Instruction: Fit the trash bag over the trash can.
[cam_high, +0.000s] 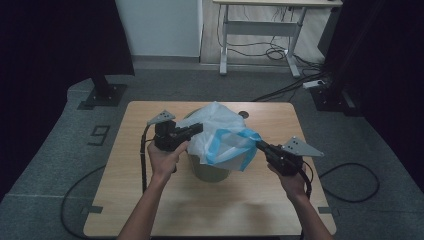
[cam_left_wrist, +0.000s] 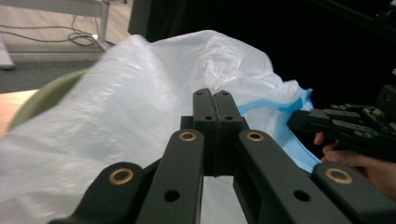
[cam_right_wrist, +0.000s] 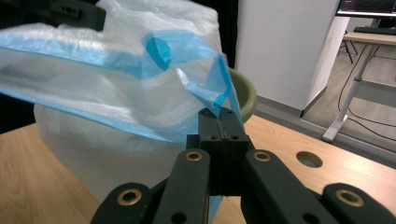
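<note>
Forearms entering at bottom of high view, cut off by frame edge. Wooden table (cam_high: 150, 200), centre. Translucent bag (cam_high: 220, 135) with blue rim, draped over green bin (cam_high: 210, 172), bin mostly hidden. Left gripper (cam_high: 197, 129): jaws pressed together on bag film. Right gripper (cam_high: 260, 145): jaws clamped on blue rim.

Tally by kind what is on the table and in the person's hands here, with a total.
Plastic bag with blue rim: 1
Green bin: 1
Grippers: 2, left gripper and right gripper, both shut on the bag
Total: 4
</note>
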